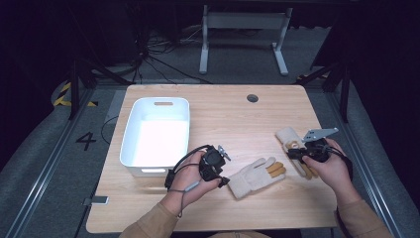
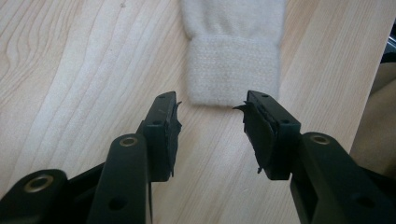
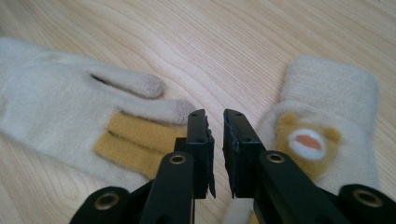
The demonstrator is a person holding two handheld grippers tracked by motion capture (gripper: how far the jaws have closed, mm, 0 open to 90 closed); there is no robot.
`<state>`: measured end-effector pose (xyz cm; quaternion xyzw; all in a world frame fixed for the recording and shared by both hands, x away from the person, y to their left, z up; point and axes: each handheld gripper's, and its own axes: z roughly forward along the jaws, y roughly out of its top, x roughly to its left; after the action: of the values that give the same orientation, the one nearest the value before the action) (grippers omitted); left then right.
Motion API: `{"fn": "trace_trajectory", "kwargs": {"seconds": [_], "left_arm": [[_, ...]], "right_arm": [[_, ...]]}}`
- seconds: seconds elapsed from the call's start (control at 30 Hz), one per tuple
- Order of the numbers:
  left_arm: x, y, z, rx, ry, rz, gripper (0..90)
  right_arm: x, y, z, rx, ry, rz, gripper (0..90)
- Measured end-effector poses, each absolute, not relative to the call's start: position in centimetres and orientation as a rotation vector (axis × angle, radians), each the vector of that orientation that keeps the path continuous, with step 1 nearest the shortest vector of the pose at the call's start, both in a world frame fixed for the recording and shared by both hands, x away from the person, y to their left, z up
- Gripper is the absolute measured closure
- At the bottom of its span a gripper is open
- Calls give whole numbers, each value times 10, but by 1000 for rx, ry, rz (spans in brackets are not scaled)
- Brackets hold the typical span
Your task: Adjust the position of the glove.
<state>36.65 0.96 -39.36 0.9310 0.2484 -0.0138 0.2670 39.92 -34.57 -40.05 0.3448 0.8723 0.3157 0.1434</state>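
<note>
**Two cream gloves on the table, a gripper at each**

At the left of the wooden table (image 1: 223,106) stands a white plastic bin (image 1: 130,131), its long side running away from the person, a handle slot in its far wall. Its near right corner lies just beside the left gripper (image 1: 224,181), which the person's left hand (image 1: 190,181) holds low over the wood, cable looping around the wrist.

In the left gripper view the two black jaws stand well apart, with bare table between them. Their tips sit just short of the ribbed cuff of the first glove (image 2: 232,51), one tip off each corner of the cuff; whether they touch the knit is hard to tell, but the pads press on nothing.

That first glove (image 1: 256,175) lies flat near the table's middle, cuff toward the left gripper and fingers pointing right and slightly away. It is cream, with two mustard-yellow fingers on its near side.

Further right, the second glove (image 1: 293,145) lies at an angle, its cuff toward the far side of the table. The right gripper view shows a small bear face (image 3: 304,140) stitched on it. The right gripper (image 1: 292,153), held in the right hand (image 1: 331,166), hovers over this glove's finger end. Its jaws are nearly together, with a narrow slit left between the pads and nothing caught in it; the yellow fingers of the first glove (image 3: 70,121) lie just to their left.
</note>
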Motion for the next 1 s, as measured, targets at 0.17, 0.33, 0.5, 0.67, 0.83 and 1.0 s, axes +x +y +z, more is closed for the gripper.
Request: {"fn": "trace_trajectory", "kwargs": {"seconds": [0.17, 0.33, 0.5, 0.67, 0.83, 1.0], "left_arm": [[364, 9, -391, 2507, 654, -35, 553], [361, 7, -388, 2492, 613, -44, 554], [356, 0, -389, 2496, 544, -84, 564], [356, -5, -395, 2495, 527, -130, 577], [356, -7, -402, 2469, 511, -139, 563], [356, -10, -407, 2479, 517, -152, 568]], "right_arm": [[399, -345, -400, 995, 2509, 922, 794], [399, -342, -401, 993, 2518, 970, 761], [402, -337, -408, 967, 2562, 1115, 699], [405, -329, -419, 956, 2569, 1037, 671], [405, -323, -426, 954, 2571, 1016, 660], [407, -319, -433, 971, 2552, 959, 633]]}}
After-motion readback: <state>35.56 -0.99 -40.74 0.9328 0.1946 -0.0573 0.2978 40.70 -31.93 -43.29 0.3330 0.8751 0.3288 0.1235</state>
